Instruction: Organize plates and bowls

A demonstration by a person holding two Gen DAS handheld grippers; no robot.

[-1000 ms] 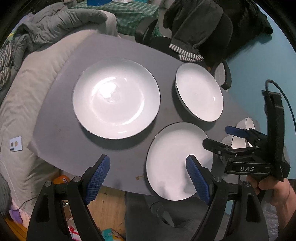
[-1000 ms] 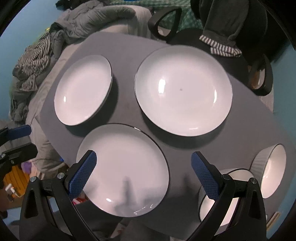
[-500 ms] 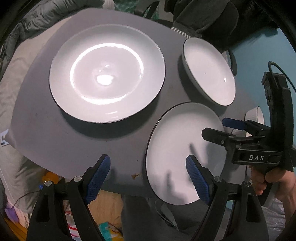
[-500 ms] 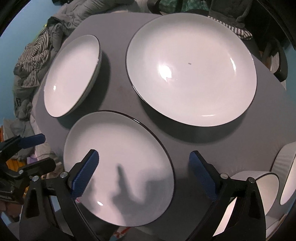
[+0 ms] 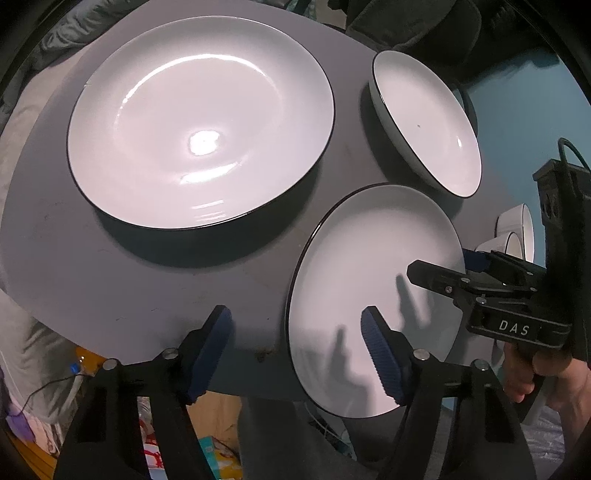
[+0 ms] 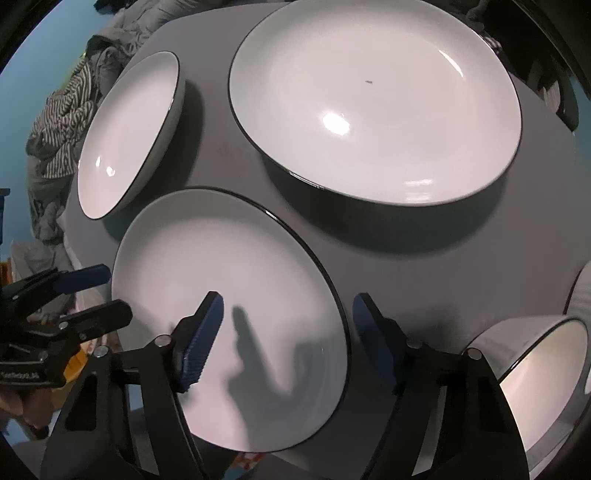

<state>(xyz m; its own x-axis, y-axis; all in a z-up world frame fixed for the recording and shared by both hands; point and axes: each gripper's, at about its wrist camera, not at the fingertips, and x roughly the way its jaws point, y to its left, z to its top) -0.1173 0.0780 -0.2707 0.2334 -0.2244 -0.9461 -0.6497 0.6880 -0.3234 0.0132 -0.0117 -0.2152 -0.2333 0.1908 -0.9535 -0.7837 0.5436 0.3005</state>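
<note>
Three white dark-rimmed plates lie on a grey table [image 5: 110, 266]: a large plate [image 5: 199, 122] [image 6: 373, 99], a smaller deep plate [image 5: 424, 122] [image 6: 125, 136], and a near plate [image 5: 373, 295] [image 6: 225, 299] overhanging the table's front edge. Two white bowls [image 5: 517, 232] [image 6: 535, 376] stand at the right. My left gripper [image 5: 297, 350] is open, low over the near plate's left rim. My right gripper [image 6: 286, 339] is open, low over the same plate's right rim; it also shows in the left wrist view [image 5: 461, 266].
Crumpled clothes [image 6: 62, 122] lie on a bed left of the table. A dark chair with clothing [image 5: 417, 26] stands behind it. Clutter and a box [image 5: 218, 454] lie on the floor below the front edge.
Both grippers have come down and forward toward the near plate. Their jaws have narrowed somewhat but stay open. The plates have not moved.
</note>
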